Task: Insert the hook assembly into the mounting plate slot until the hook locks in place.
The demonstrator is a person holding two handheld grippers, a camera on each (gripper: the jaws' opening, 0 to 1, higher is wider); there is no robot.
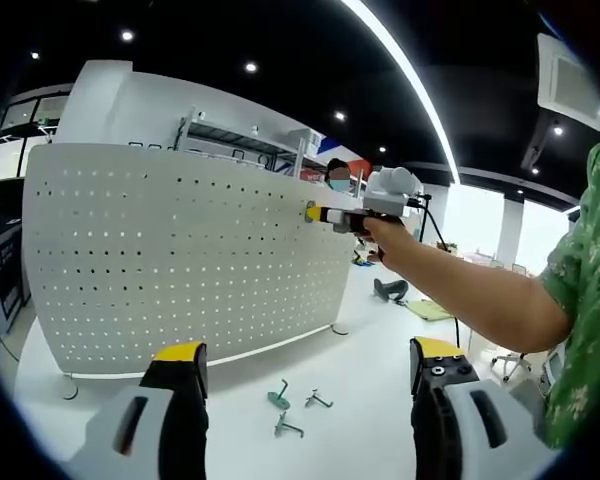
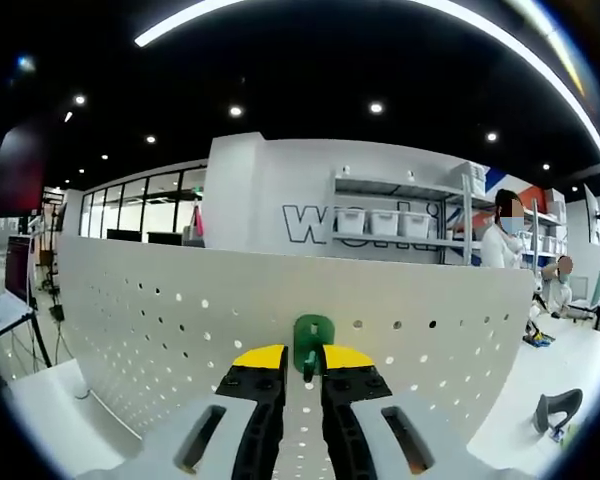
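A white perforated mounting plate [image 1: 160,260] stands upright on a white table [image 1: 360,370]. My right gripper [image 1: 325,214] comes into the left gripper view on a person's outstretched arm and holds a green hook [image 1: 311,211] against the plate's upper right part. In the right gripper view my right gripper [image 2: 303,365] is shut on that green hook [image 2: 313,338], which sits against the plate [image 2: 160,320]; whether it is seated in a hole is hidden. My left gripper [image 1: 305,365] hangs open above the table, with nothing between its jaws. Three loose hooks [image 1: 280,397] lie on the table below it.
A dark grey object [image 1: 390,290] and a yellow-green sheet [image 1: 430,310] lie on the table beyond the plate's right end. Shelving with bins [image 2: 400,225] and people stand far behind. The person's green patterned sleeve [image 1: 585,300] is at the right.
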